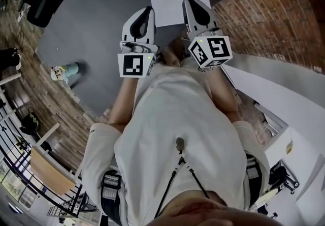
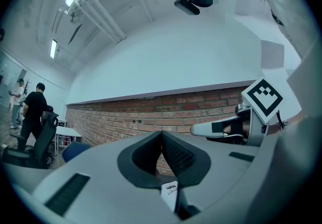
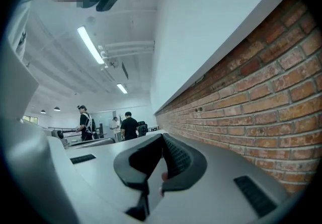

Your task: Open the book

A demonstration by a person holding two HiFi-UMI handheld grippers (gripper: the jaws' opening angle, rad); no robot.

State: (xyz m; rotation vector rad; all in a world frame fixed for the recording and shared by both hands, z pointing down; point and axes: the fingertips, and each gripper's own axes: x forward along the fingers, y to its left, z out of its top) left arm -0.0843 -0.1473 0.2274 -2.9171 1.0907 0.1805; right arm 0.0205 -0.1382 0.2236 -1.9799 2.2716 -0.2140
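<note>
Fingers (image 2: 178, 156) of the left gripper (image 2: 162, 135) are pressed together with nothing between them, and the right gripper (image 3: 162, 140) is closed the same way, empty; both are held up in front of the person's chest, clear of the surface. The book (image 1: 165, 4) lies just beyond their tips in the head view, white pages up and spread flat, so it looks already open; a sliver of its printed page also shows under the left jaws. The likeliest trouble, as I judge it, is the pages springing back, since nothing holds them down, or a closed tip creasing or pushing the paper if a gripper drops onto it. The book also lies near the far edge of the dark grey tabletop (image 1: 91, 27), so a shove could send it over. Well apart from it, near the left edge, stands a small teal and white object (image 1: 65, 71). A brick wall (image 3: 261, 92) runs along the right, white above, with tube lights (image 3: 90, 46) on the ceiling, and people (image 3: 128, 127) stand among tables and chairs far back
</note>
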